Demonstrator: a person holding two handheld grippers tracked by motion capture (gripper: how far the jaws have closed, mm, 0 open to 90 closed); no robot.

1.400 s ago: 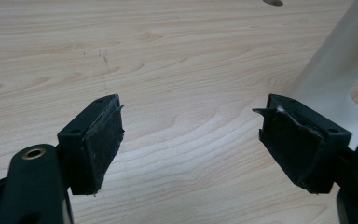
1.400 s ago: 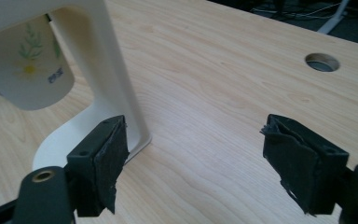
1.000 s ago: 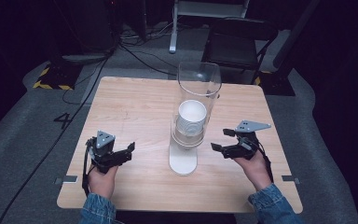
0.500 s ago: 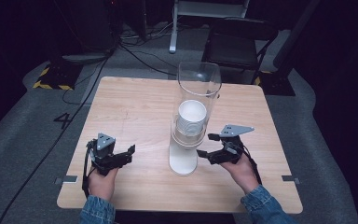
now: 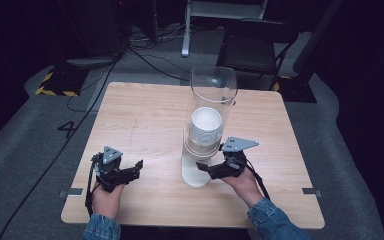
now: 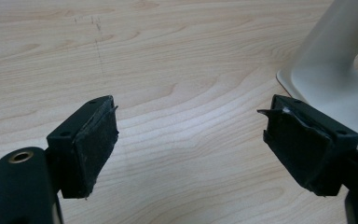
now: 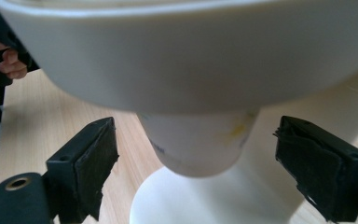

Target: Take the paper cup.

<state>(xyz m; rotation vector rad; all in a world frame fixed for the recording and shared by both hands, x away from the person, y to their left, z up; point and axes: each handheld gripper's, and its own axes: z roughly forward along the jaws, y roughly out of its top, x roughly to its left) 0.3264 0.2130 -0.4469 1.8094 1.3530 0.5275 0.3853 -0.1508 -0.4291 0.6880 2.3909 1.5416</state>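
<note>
A cup dispenser stands mid-table: a clear tube (image 5: 213,92) holding a stack of white cups (image 5: 205,125) on a white foot (image 5: 195,176). My right gripper (image 5: 203,168) sits low at the foot's right side. In the right gripper view the lowest cup's bottom (image 7: 196,149) hangs under the white collar (image 7: 186,56), between the jaws of the right gripper (image 7: 196,135). The jaws have just been opening and neither pad touches the cup. My left gripper (image 5: 135,167) rests open near the front left, and in its own view the left gripper (image 6: 191,126) has bare wood between its pads.
The wooden table (image 5: 145,115) has bare room to the left and behind the dispenser. The dispenser's foot (image 6: 326,70) shows at the right of the left gripper view. A dark chair (image 5: 257,40) and floor cables (image 5: 145,55) lie beyond the table's far edge.
My right gripper has moved left and a little down, up to the dispenser's foot, and its jaws stand wider. The left hand has kept still.
</note>
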